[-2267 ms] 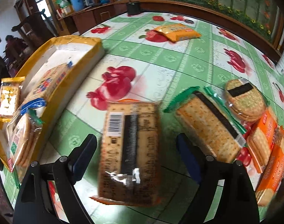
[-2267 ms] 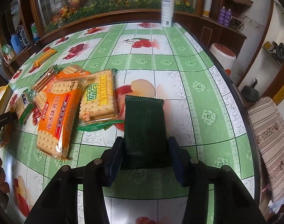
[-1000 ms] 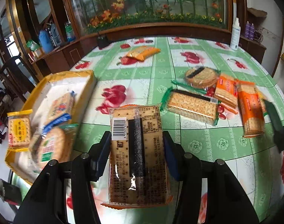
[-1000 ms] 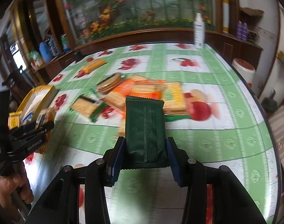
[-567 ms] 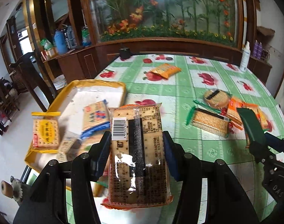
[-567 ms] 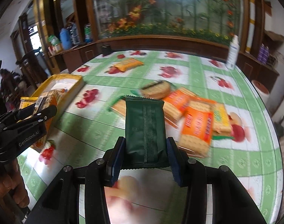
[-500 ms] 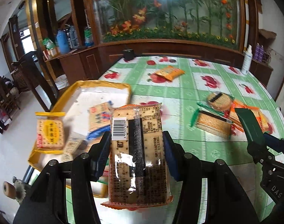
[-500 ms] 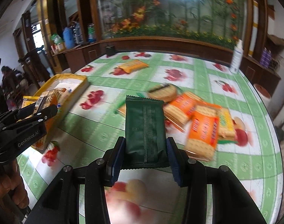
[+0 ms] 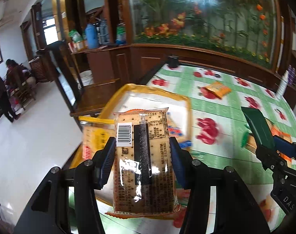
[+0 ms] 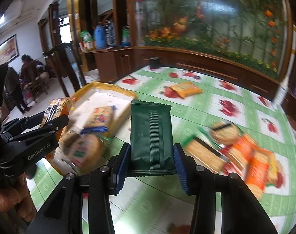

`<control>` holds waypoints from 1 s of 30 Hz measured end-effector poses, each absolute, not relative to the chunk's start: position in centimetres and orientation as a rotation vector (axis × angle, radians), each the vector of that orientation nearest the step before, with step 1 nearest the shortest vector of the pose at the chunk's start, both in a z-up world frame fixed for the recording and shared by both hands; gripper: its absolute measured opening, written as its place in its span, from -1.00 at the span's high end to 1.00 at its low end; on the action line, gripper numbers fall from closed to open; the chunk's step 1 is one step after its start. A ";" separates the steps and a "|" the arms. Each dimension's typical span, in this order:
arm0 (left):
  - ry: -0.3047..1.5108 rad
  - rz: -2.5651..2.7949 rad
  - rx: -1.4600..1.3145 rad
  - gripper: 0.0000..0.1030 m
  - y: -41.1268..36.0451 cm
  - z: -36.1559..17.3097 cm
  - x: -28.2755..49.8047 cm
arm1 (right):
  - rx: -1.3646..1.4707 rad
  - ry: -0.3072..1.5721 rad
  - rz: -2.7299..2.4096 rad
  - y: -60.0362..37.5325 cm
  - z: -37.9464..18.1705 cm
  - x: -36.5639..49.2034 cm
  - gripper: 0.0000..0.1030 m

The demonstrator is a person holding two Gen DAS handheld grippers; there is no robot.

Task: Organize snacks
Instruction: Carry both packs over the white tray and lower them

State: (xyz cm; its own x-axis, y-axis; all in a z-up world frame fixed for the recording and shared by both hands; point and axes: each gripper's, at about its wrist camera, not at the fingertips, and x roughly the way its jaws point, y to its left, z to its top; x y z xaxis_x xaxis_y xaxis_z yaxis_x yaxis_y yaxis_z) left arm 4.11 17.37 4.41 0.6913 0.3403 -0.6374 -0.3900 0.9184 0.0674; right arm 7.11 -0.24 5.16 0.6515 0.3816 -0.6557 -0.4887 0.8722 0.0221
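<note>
My left gripper (image 9: 142,156) is shut on a clear-wrapped cracker packet (image 9: 144,165) with a barcode, held in the air over the near end of the yellow tray (image 9: 148,89). My right gripper (image 10: 150,156) is shut on a dark green packet (image 10: 150,132), held above the table just right of the tray (image 10: 101,86). The tray holds several snack packets (image 10: 98,120). The left gripper with its packet shows at the left of the right wrist view (image 10: 31,128); the right gripper shows at the right of the left wrist view (image 9: 272,146).
Several cracker packets (image 10: 243,148) lie in a cluster on the green fruit-print tablecloth (image 10: 196,109) at the right. An orange packet (image 10: 185,88) lies farther back. A dark cup (image 10: 154,62) stands at the far table edge. Wooden cabinets and open floor lie left.
Both grippers have swung left with their packets, from over the cracker cluster toward the yellow tray. The left gripper closed on the cracker packet and lifted it.
</note>
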 end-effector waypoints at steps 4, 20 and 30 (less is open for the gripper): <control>0.703 0.443 -0.093 -0.02 19.5 4.1 4.5 | -0.152 0.717 0.552 2.6 5.0 8.2 0.12; 0.787 0.476 -0.159 -0.02 24.7 2.2 8.1 | -0.115 0.821 0.682 10.6 2.9 15.0 0.12; 0.884 0.466 -0.141 -0.02 24.8 -0.2 12.3 | -0.120 0.933 0.679 14.5 -0.5 20.3 0.12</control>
